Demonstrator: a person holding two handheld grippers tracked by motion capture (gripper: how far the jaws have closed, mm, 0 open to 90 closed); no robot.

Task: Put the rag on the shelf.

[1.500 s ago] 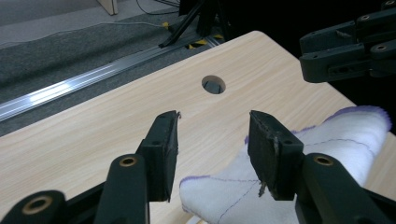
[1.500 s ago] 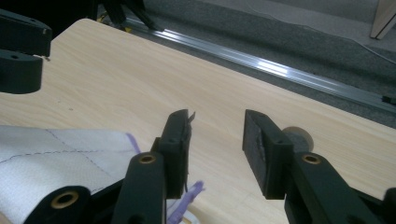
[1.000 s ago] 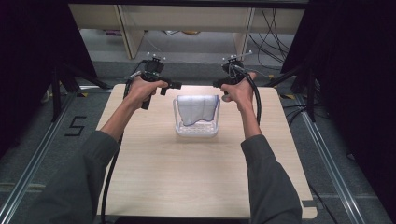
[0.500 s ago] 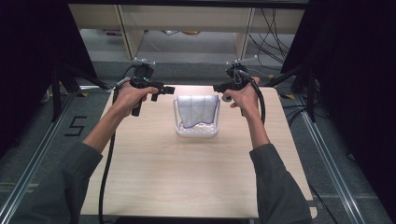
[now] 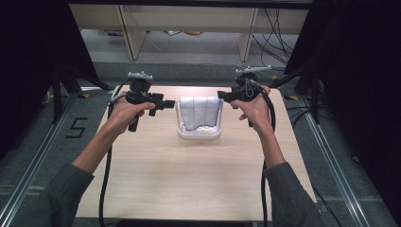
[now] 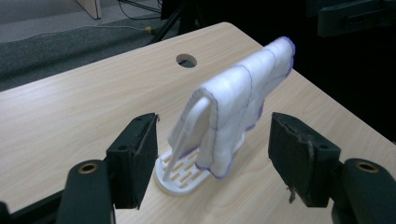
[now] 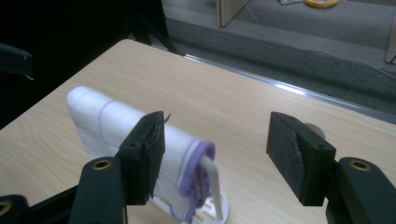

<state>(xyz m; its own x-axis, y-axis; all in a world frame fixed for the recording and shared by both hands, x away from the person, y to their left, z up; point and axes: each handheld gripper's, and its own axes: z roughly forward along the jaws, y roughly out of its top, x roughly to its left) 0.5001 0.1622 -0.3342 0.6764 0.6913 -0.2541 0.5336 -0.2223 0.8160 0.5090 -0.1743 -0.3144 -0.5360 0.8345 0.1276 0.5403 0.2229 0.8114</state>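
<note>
Flanking a draped cloth (image 5: pixel 199 111) on its white rack (image 5: pixel 199 134) mid-table (image 5: pixel 189 179), high view: left gripper (image 5: pixel 166 102) and right gripper (image 5: pixel 220 96) sit just beside either end, touching nothing. Step judged: release done, or approach not yet begun (either way, a fresh grasp would need closing in on the cloth).

Left gripper view: jaws wide, just been opening, nothing gripped; cloth (image 6: pixel 243 102) hangs beyond.

Right gripper view: jaws likewise wide and just been opening; cloth (image 7: pixel 100 126) past them, unheld.
</note>
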